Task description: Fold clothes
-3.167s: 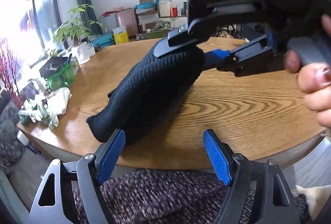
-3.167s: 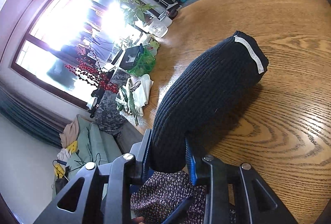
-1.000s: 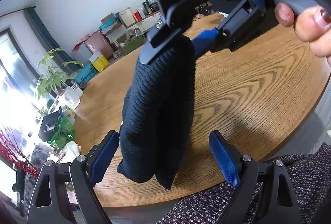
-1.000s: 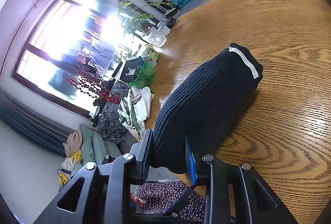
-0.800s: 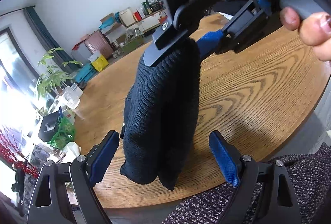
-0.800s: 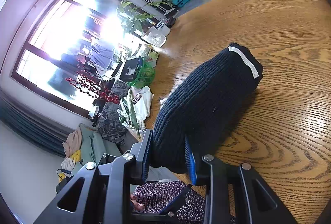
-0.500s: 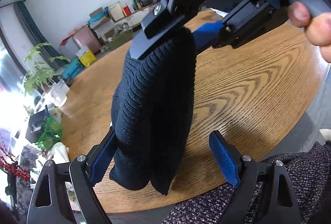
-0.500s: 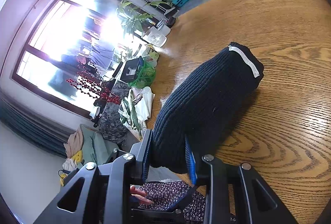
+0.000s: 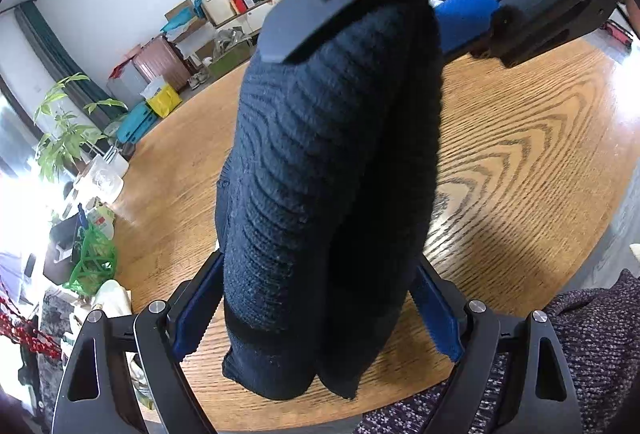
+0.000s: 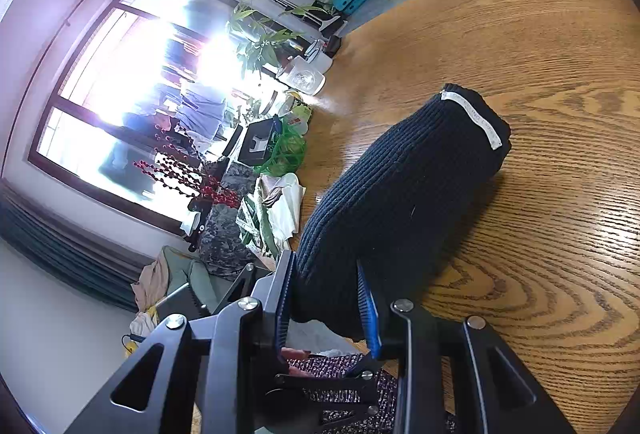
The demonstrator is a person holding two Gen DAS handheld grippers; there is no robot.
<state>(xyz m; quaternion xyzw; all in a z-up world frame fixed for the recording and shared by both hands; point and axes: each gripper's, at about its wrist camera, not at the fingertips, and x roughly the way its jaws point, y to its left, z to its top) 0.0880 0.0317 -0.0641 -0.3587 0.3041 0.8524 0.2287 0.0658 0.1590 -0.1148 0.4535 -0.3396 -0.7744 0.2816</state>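
Left wrist view: our right claw (image 9: 432, 13) grips the knit garment (image 9: 320, 193), hanging lengthwise between our open left claw (image 9: 316, 310).

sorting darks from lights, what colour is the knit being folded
Black, ribbed knit garment with a white label strip; clearest in the right wrist view.

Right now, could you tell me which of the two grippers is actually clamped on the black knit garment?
The right gripper: its pads pinch the black knit garment. The left gripper merely straddles it, open.

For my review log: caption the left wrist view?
Right gripper dangles black ribbed knit garment between open left gripper.
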